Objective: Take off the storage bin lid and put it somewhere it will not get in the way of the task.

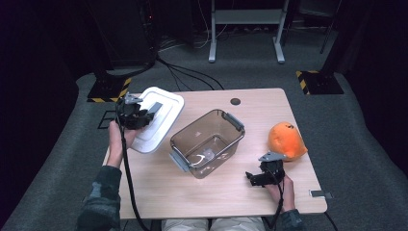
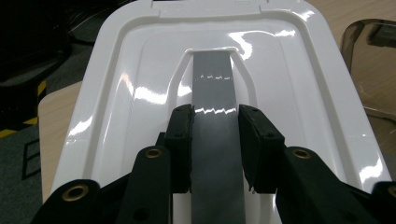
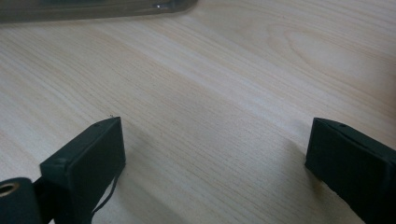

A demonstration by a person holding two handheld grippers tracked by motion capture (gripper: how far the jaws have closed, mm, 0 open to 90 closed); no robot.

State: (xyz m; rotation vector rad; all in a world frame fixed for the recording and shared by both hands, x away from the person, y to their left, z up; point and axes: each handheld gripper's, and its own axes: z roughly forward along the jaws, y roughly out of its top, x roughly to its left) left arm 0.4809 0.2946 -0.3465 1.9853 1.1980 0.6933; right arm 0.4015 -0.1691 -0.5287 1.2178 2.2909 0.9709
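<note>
Over at the far left edge of the table [image 1: 159, 192], the left gripper [image 2: 215, 140] is clamped on the grey handle strip [image 2: 214, 88] of the white lid [image 1: 161, 118], the strip running straight ahead between its fingers [image 2: 181, 140]. The clear bin [image 1: 207, 142] sits just to the right of those fingers, long axis slanting away toward the far right. The right gripper [image 3: 215, 158] rests nearer me, jaws wide apart over bare wood, the orange plush [image 1: 286, 140] just beyond it. The left hand is plainly the one to bring the lid across.
</note>
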